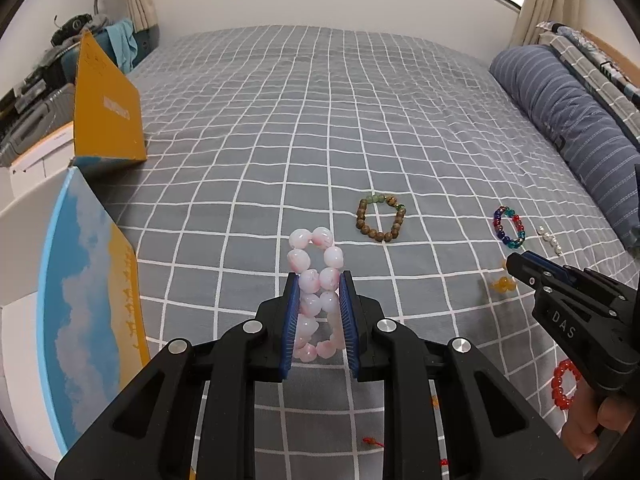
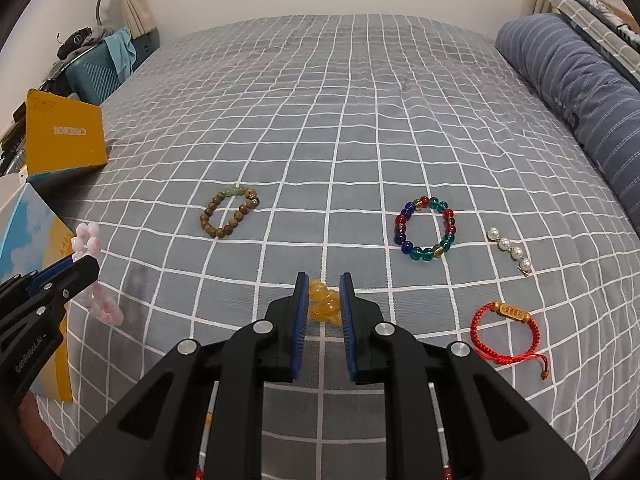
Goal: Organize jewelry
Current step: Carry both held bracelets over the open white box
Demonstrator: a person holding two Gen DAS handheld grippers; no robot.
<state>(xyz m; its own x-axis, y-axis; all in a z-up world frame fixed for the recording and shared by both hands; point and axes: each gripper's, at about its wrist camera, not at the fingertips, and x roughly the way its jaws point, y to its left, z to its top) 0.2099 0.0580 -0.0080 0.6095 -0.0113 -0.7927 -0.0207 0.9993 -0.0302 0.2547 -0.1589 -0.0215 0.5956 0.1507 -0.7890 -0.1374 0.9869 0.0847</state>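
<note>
With the left gripper [image 1: 319,292] clamped on the pink bead bracelet [image 1: 316,264] and the right gripper [image 2: 324,300] clamped on amber beads [image 2: 325,305], both above the checked bedspread [image 2: 360,120], the wooden bracelet [image 2: 228,212], multicoloured bracelet [image 2: 427,230], pearl strand [image 2: 509,248] and red cord bracelet [image 2: 505,334] lie unsorted.

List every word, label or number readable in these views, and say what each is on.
"DAS": on the right gripper body.
"GenRobot.AI": on the left gripper body, small but readable.
"CINEMON": on the yellow box lid, seen upside down; spelling uncertain.
Gold charm on the red cord bracelet: embossed characters, too small to read.
</note>
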